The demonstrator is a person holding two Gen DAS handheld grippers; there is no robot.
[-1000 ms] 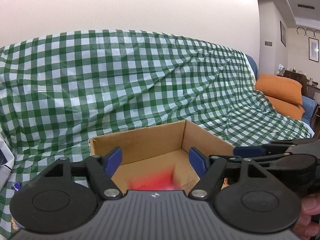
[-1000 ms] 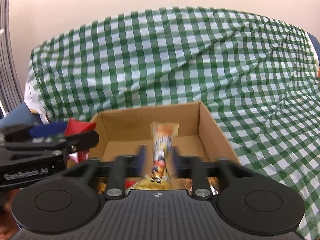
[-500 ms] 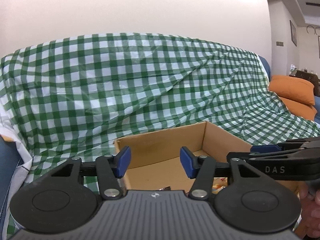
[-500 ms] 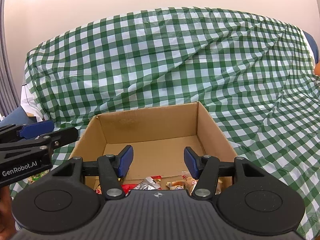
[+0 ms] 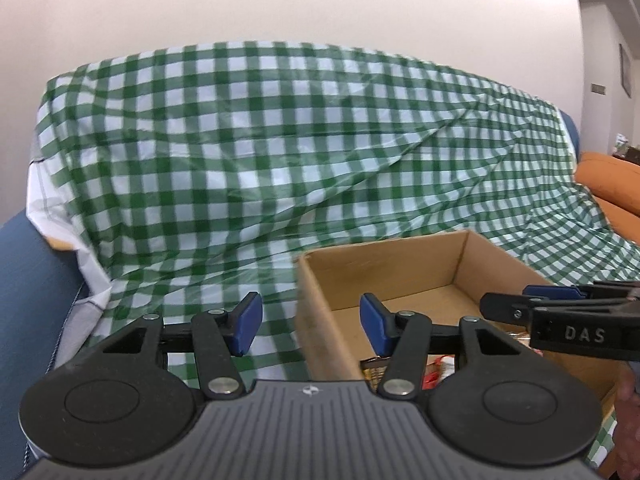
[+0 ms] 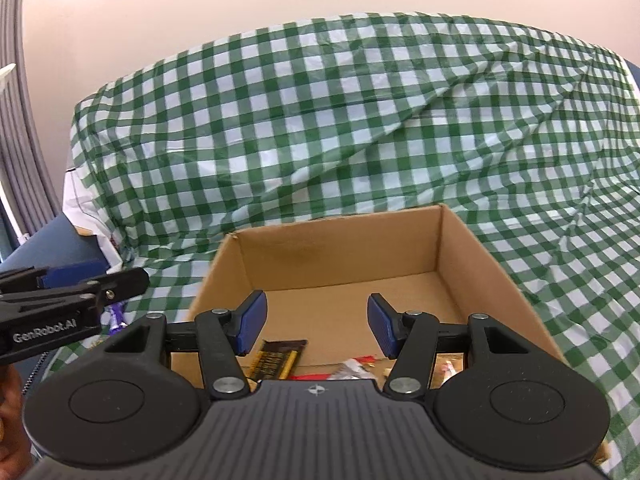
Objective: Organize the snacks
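Green-checked cloth (image 6: 360,128) covers the sofa; cardboard box (image 6: 340,252) at 12 o'clock. Left gripper (image 5: 310,326) and right gripper (image 6: 316,322): fingers apart, empty.

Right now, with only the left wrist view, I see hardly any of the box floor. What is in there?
Observer: The right wrist view shows a dark, gold-striped wrapper lying at the near left of the box floor.
Reviewer: Is the right gripper holding anything?
Observer: No. The right gripper is open and empty, pointing into the box.
Reviewer: Any snacks outside the box?
Observer: A purple wrapper lies on the cloth to the left of the box, near the tip of the left gripper.
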